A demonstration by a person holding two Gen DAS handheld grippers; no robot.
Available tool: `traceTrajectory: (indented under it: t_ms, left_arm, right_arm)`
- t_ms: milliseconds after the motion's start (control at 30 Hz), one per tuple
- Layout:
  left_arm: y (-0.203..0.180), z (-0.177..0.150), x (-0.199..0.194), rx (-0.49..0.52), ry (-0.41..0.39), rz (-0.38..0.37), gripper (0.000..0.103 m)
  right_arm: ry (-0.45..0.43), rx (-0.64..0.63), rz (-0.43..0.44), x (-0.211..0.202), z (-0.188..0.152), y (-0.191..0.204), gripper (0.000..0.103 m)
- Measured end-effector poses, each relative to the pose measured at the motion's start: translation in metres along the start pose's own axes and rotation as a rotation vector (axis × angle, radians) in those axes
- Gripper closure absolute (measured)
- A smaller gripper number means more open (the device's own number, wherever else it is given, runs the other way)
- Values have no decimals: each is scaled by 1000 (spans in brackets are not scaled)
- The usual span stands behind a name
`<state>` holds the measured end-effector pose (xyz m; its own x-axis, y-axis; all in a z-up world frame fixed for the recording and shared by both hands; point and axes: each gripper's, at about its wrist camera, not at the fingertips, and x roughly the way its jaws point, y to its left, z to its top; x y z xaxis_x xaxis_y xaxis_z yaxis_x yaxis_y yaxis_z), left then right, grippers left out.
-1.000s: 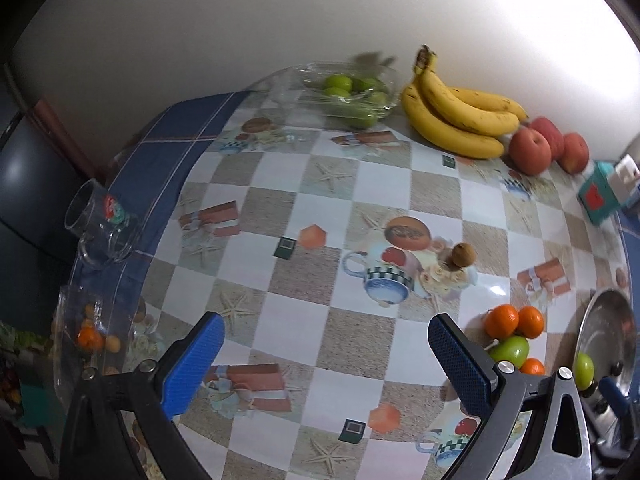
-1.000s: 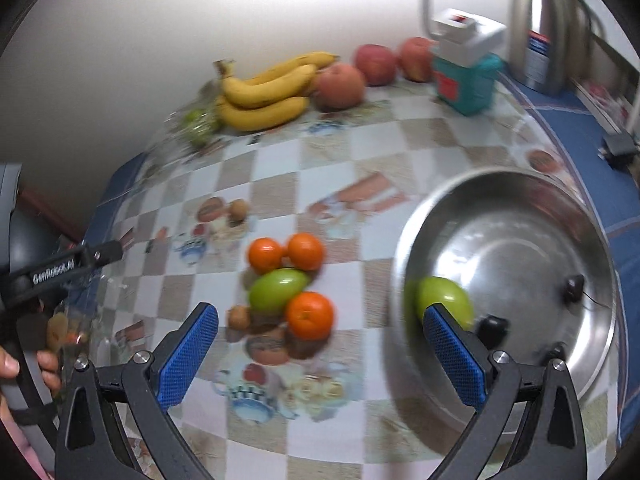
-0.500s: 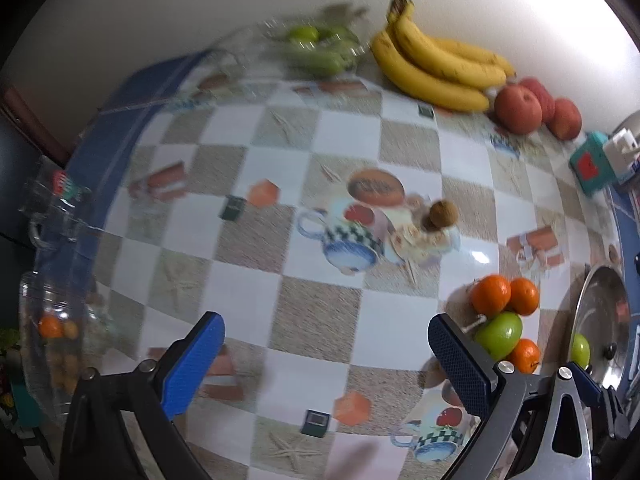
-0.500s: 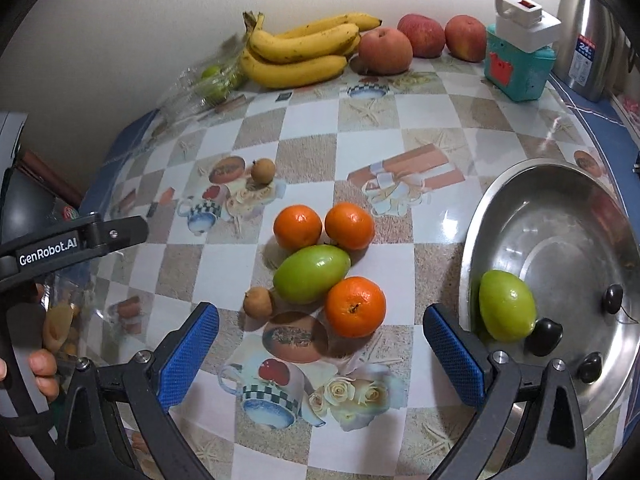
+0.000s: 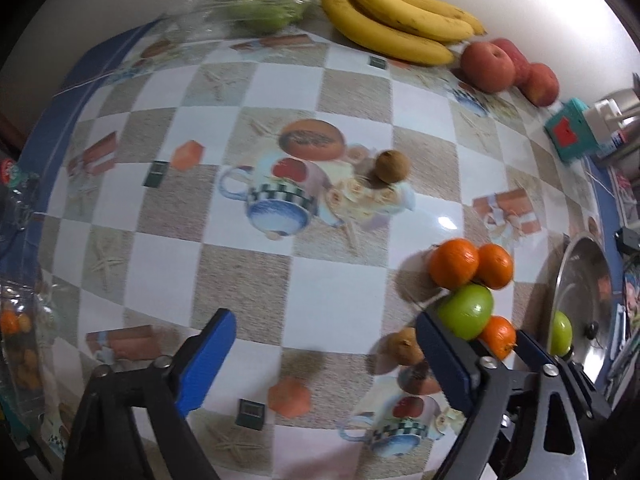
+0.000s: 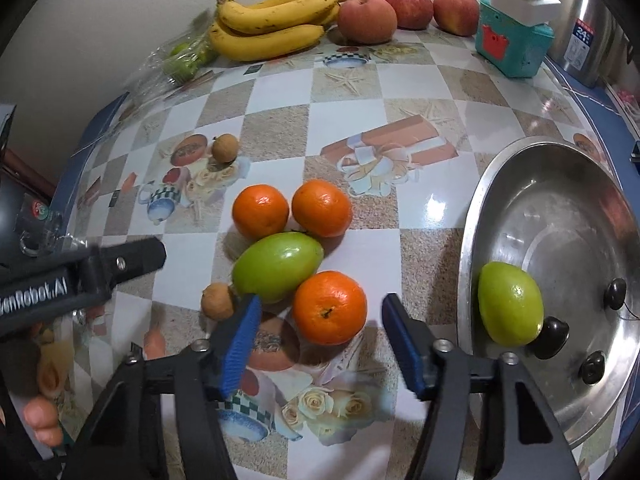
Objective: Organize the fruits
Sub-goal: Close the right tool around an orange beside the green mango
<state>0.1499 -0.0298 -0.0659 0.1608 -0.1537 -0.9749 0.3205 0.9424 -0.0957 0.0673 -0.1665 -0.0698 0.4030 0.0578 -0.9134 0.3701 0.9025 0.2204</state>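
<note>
Fruit spread over a patterned worktop [image 6: 420, 216], with both of my tools spread wide and holding nothing.

From the left in the right wrist view: my left tool [image 5: 324, 352] reaches in over the worktop edge, jaws apart. A small brown fruit [image 6: 217, 302] lies just beside a long green fruit [image 6: 277, 266], which touches two oranges [image 6: 260, 211] [image 6: 321, 208] behind it and a third, nearer orange [image 6: 329, 307] at its right. My right tool [image 6: 320, 344] hovers with its jaws spread either side of that nearer orange, not touching it. Further right, a steel bowl [image 6: 472, 236] holds a second green fruit [image 6: 510, 303]. Along the back wall sit bagged green fruit [image 6: 186, 58], bananas [image 6: 272, 26], three apples [image 6: 367, 19] and a teal box [image 6: 514, 46].
</note>
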Motion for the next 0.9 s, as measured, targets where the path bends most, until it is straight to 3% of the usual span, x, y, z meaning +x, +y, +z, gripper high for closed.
traceTrajectory:
  t_ms: [200, 433, 767, 900]
  left_arm:
    - [-13, -5, 5, 28, 23, -38, 16]
    - [-20, -5, 3, 49, 45, -59, 25]
    - [-30, -8, 2, 75, 64, -122, 41]
    - [-35, -7, 1, 77, 66, -184, 47]
  right_arm:
    - [-1, -10, 4, 3, 2, 3, 47]
    - [4, 11, -5, 2, 1, -3, 62]
    - [10, 41, 14, -3, -2, -9, 63]
    - [1, 51, 18, -9, -2, -11, 63]
